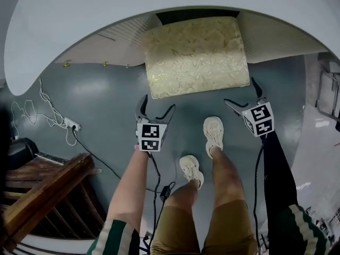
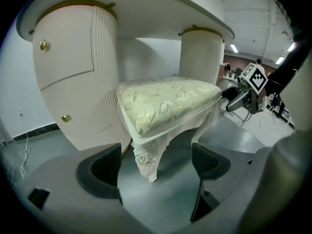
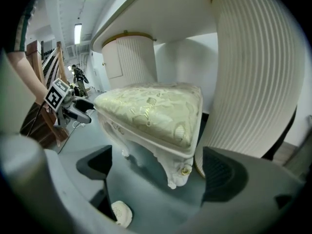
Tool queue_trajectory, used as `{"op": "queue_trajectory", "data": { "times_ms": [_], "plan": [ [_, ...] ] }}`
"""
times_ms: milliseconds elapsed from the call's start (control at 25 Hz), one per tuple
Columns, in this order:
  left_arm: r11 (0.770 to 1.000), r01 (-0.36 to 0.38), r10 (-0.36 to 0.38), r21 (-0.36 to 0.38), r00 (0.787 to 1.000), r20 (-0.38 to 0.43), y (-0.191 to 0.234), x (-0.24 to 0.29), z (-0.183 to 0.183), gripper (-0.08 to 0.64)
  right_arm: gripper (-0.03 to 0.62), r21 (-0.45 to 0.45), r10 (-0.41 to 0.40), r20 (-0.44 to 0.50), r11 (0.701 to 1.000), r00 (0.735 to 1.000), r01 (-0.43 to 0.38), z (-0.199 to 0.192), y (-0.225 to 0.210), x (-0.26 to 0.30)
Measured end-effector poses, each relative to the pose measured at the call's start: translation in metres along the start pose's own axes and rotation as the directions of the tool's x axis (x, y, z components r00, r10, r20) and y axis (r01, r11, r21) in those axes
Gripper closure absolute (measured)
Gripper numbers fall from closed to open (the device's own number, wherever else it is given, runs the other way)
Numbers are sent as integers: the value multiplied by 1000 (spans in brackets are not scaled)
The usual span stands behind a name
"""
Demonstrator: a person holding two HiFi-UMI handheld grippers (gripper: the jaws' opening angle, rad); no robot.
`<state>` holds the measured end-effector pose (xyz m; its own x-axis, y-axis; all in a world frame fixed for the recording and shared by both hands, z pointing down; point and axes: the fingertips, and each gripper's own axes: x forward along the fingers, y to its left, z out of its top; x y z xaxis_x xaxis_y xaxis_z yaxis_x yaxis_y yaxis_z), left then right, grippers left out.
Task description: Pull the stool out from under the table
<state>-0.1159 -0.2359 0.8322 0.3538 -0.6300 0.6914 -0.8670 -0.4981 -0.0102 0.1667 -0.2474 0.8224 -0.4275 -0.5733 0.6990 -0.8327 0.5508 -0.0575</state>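
Grey floor [image 1: 106, 105] lies under the person's shoes [image 1: 213, 134]. In the head view, the left gripper [image 1: 158, 105] and right gripper [image 1: 240, 92] hover just short of the stool [image 1: 196, 54], jaws spread wide, gripping nothing. The stool's far end sits tucked beneath the white table [image 1: 159, 4]. Only the gripper views show its carved legs [image 2: 146, 162] and the pedestal's brass knobs [image 2: 43, 45].

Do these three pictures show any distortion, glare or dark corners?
Head view: sharp, soft glare on the grey floor. Left gripper view: fisheye bending, black corners, stool in focus. Right gripper view: same bending; the ceiling lamp is overexposed.
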Motion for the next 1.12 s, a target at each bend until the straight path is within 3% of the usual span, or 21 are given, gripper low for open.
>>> {"op": "queue_trajectory", "data": {
  "times_ms": [320,520,640,800,960,1120],
  "plan": [
    [1000,22,-21,22,998,-64,14,38,-24,106,-6,14,15,-18,1000,1000,-14,-9,-6,45],
    [999,36,-36,13,999,-28,5,59,-11,106,-5,-57,3,-18,998,1000,-4,-2,-15,58],
    [999,43,-43,29,999,-12,5,66,2,106,28,-88,-6,6,996,1000,7,4,-17,61],
    [997,71,-68,33,994,-83,4,71,4,106,82,-152,-30,-3,988,1000,29,0,-23,60],
    [996,78,-70,35,980,-187,4,68,0,114,114,-173,-28,-42,985,999,20,-3,-24,58],
    [996,81,-74,20,970,-232,1,66,-4,124,124,-180,-5,-62,984,998,-7,-5,-26,58]
  ]
}}
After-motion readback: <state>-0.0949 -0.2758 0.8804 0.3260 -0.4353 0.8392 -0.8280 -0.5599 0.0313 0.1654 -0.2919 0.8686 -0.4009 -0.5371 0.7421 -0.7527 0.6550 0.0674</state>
